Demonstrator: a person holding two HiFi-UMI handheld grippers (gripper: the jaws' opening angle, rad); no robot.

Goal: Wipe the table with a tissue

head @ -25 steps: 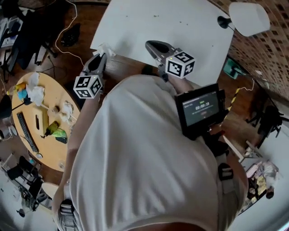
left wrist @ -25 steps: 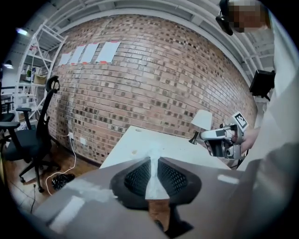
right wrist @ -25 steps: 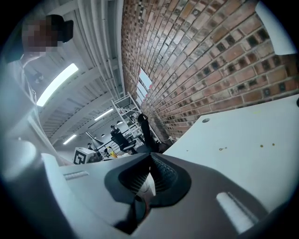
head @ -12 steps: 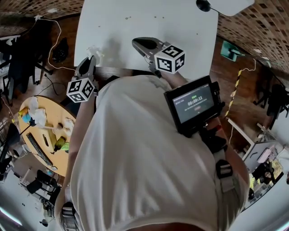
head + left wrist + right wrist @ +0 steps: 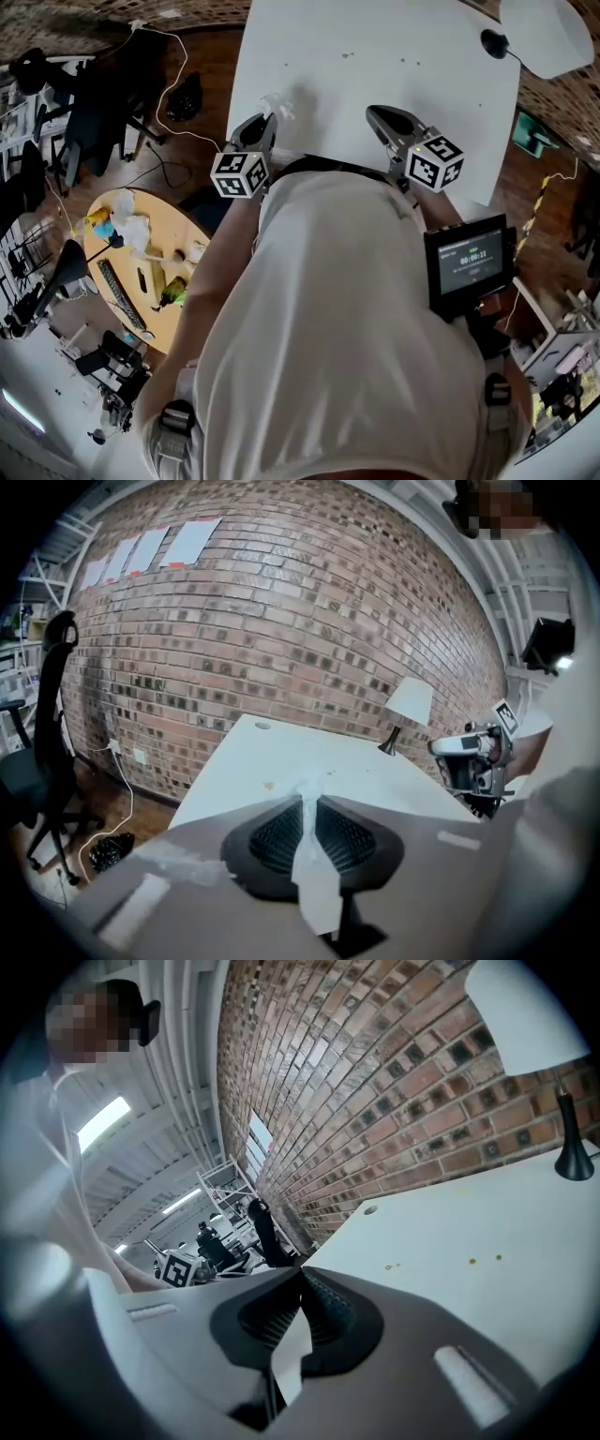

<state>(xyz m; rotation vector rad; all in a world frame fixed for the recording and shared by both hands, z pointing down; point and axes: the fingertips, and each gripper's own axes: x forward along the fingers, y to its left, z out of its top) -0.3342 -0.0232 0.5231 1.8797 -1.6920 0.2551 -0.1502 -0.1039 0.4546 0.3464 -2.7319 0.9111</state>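
Observation:
A white tissue (image 5: 277, 101) sticks out of my left gripper (image 5: 264, 118), which is shut on it over the near left corner of the white table (image 5: 375, 37). In the left gripper view the tissue (image 5: 307, 789) bunches at the tips of the left gripper (image 5: 309, 801) and a strip hangs down between the jaws. My right gripper (image 5: 375, 112) hovers over the table's near edge further right, apart from the tissue, and looks shut. In the right gripper view, the right gripper (image 5: 300, 1275) has its tips together. Small brownish specks (image 5: 470, 1261) dot the tabletop.
A white lamp (image 5: 548, 33) on a black base (image 5: 491, 41) stands at the table's far right, against a brick wall (image 5: 309, 621). A round wooden table (image 5: 187, 281) with tissues, a keyboard and bottles stands to the left. A black chair (image 5: 94, 112) and cables are on the floor.
The head camera has swung, so the table now sits further right in view. Both grippers have shifted along the table's near edge. The left stays shut on the tissue.

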